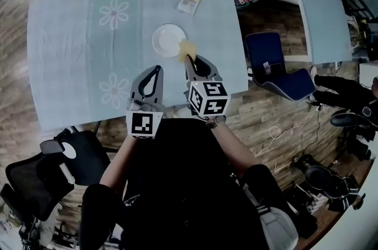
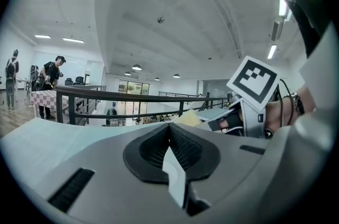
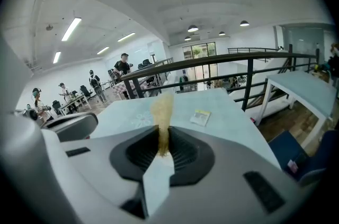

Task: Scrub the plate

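While the right gripper [image 1: 190, 59] pinches a yellow sponge [image 1: 186, 48] at the plate's [image 1: 165, 39] edge, the left gripper [image 1: 156, 70] hangs near it. Its jaws are pressed together.

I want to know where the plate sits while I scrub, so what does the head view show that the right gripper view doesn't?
Only the head view shows the white plate, with the yellow sponge over its near right rim, and the chairs beside the table.

Only the right gripper view shows the right gripper with its jaws closed on the sponge up close, plus the railing and people beyond the table.

Both show the sponge, the small packet and the flowered tablecloth.
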`<state>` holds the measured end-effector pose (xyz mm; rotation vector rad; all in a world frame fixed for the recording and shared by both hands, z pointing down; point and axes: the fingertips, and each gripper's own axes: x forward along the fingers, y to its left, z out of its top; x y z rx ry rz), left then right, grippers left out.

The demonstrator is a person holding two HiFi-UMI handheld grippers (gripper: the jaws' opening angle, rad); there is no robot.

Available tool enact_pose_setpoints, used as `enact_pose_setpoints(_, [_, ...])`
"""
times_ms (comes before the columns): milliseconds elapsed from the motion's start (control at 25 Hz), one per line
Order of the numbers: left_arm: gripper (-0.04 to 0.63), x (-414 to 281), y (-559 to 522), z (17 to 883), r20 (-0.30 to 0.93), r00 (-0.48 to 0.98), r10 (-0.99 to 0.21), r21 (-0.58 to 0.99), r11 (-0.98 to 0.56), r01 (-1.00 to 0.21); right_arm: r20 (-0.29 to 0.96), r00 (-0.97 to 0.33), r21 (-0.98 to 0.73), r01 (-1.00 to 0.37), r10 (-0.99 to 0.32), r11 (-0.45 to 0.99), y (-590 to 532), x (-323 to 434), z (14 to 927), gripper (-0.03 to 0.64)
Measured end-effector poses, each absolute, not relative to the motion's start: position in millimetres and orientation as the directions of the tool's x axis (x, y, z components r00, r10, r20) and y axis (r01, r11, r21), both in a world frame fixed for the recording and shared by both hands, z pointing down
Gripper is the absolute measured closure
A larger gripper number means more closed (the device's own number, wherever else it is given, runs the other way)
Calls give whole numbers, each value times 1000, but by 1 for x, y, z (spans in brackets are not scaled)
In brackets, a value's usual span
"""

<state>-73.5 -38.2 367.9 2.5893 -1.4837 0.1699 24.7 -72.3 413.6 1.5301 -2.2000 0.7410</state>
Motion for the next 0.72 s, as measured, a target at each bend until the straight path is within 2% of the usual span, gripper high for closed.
enact_pose_setpoints(280, [583,-53,-21,329,111,478,-872,67,-473,-879,452,-430,-218,-903,-782,371,-39,37,363,562])
enact_pose_setpoints(720, [583,43,28,289,59,439,-897,78,-434,-898,313,-489,-206,-872,-814,445,16,130,317,561])
